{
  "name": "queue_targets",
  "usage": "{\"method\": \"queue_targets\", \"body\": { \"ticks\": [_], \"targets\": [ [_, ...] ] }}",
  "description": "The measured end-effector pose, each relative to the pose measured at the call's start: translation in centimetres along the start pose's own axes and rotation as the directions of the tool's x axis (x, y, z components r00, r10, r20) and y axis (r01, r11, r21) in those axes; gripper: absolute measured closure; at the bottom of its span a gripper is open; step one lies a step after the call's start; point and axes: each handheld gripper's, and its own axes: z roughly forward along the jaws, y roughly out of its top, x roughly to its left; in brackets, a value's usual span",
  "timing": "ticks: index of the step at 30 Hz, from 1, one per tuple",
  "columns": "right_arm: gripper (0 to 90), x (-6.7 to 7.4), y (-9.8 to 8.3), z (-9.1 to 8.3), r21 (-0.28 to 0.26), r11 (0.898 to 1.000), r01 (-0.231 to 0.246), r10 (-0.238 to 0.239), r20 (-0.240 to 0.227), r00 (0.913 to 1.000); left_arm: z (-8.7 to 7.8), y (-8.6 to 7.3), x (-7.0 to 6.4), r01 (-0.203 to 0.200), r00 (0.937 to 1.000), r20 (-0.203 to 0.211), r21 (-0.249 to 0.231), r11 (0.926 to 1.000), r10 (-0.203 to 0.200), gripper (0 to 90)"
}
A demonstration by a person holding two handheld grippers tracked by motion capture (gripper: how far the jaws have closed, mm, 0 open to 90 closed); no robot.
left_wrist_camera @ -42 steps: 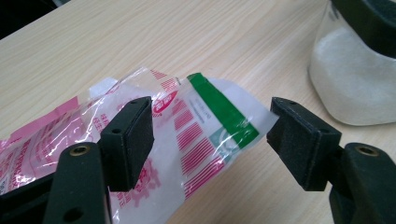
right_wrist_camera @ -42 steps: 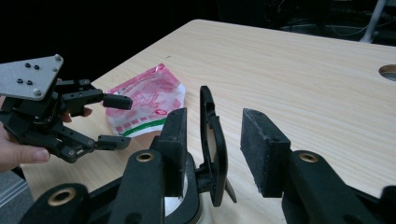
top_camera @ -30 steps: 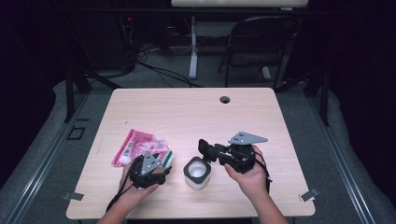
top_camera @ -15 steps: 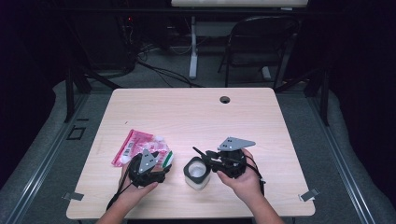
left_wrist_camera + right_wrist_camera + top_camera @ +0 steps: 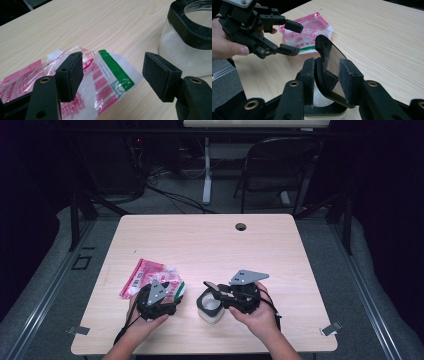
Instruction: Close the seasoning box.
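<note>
A clear jar [image 5: 210,314] with a black square rim stands near the table's front edge, and its rim also shows in the left gripper view [image 5: 186,23]. Its black-framed lid [image 5: 329,56] stands tilted up between the jaws of my right gripper [image 5: 328,67]. Those jaws have just been opening, and the right pad [image 5: 348,80] stands clear of the lid. From the right, my right gripper [image 5: 213,292] reaches over the jar. A pink and white plastic bag [image 5: 148,275] lies to the left. My left gripper [image 5: 116,72] hangs open over the bag's green-striped end [image 5: 113,72].
The wooden table [image 5: 210,245] has a round cable hole [image 5: 241,226] at the back. Behind the table stands a dark folding chair [image 5: 280,165]. A person's left hand [image 5: 227,47] holds the left gripper [image 5: 294,38] close to the jar.
My right gripper has moved left, from beside the jar to over it, and its jaws stand wider. The left gripper has stayed put by the bag.
</note>
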Motion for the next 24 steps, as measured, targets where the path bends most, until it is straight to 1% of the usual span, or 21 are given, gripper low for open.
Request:
{"method": "queue_targets", "body": {
  "ticks": [7, 12, 15, 18, 21, 24],
  "targets": [
    [63.5, 0.35, -0.02, 0.43, 0.007, 1.0, 0.006, -0.006, -0.006, 1.0, -0.29, 0.02, 0.04, -0.008, 1.0, -0.004, -0.004, 1.0, 0.008, 33.0],
    [60.9, 0.55, -0.2, 0.65, 0.016, 1.0, 0.012, -0.012, -0.006, 0.9999, -0.28, 0.11, 0.11, -0.004, 1.0, -0.004, -0.011, 0.9999, 0.004, 33.1],
    [60.1, 0.5, -0.3, 0.61, 0.014, 1.0, 0.008, -0.007, -0.007, 0.9999, -0.23, 0.19, 0.03, -0.008, 1.0, -0.003, -0.013, 0.9999, 0.008, 33.1],
    [58.8, 0.45, -0.4, 0.62, 0.016, 1.0, -0.015, 0.015, -0.016, 0.9998, -0.14, 0.31, -0.07, -0.011, 0.9999, 0.003, -0.014, 0.9998, 0.011, 33.3],
    [58.7, 0.54, -0.44, 0.59, 0.019, 1.0, -0.015, 0.015, -0.012, 0.9998, -0.03, 0.46, -0.08, -0.018, 0.9998, 0.007, -0.014, 0.9997, 0.018, 33.3],
    [57.6, 0.56, -0.6, 0.56, 0.018, 1.0, -0.016, 0.016, -0.021, 0.9997, 0.12, 0.64, -0.08, -0.016, 0.9998, 0.013, -0.019, 0.9997, 0.016, 33.6]
  ]
}}
